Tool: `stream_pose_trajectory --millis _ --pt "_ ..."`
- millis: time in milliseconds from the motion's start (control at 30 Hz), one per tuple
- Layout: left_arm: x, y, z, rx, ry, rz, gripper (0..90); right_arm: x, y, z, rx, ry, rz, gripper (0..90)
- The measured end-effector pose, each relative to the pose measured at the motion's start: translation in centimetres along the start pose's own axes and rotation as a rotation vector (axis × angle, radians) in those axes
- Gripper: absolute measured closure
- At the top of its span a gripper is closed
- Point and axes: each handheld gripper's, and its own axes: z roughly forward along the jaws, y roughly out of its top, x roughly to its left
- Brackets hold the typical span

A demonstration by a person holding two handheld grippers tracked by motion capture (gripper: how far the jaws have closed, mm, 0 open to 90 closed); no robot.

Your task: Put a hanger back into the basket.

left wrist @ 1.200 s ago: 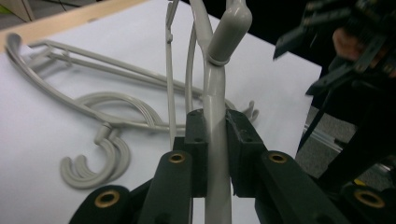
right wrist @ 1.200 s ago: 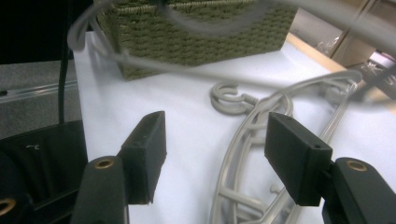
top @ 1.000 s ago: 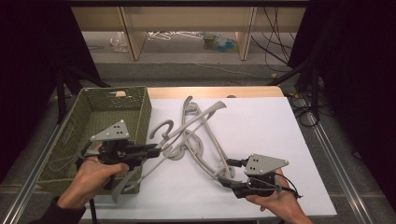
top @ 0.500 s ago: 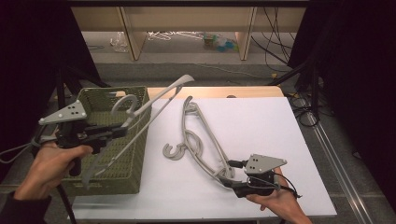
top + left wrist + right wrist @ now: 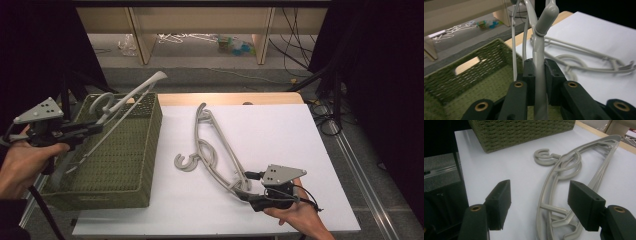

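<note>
Right now your right gripper point(image 5: 246, 195) sits nearest you on the white table point(image 5: 310, 150), jaws spread wide around the near end of the grey hangers point(image 5: 215, 152) lying there, gripping nothing; the right gripper view shows the hanger frame passing between the pads untouched. Further left, your left gripper point(image 5: 97, 127) is clamped tight on the arm of a lifted grey hanger point(image 5: 131, 95), holding it tilted above the green woven basket point(image 5: 127, 160), hook near the far rim.
</note>
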Motion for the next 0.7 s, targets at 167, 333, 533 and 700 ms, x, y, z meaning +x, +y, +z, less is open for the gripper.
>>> stream_pose_trajectory --millis 167,333,533,700 --pt "2.2 -1.5 0.5 0.029 0.027 -0.012 79.5 0.0 0.1 -0.1 0.004 0.001 0.001 36.2" --pt "2.7 -2.8 1.1 0.053 0.031 -0.015 79.5 -0.1 0.0 -0.1 0.004 0.005 -0.003 36.0" --pt "3.5 -4.6 1.4 0.1 0.045 -0.025 79.4 -0.2 -0.1 0.0 -0.001 -0.007 0.009 30.1" --pt "4.0 -5.6 1.9 0.107 0.045 -0.063 79.4 -0.2 0.0 -0.1 0.003 -0.023 0.02 24.7"
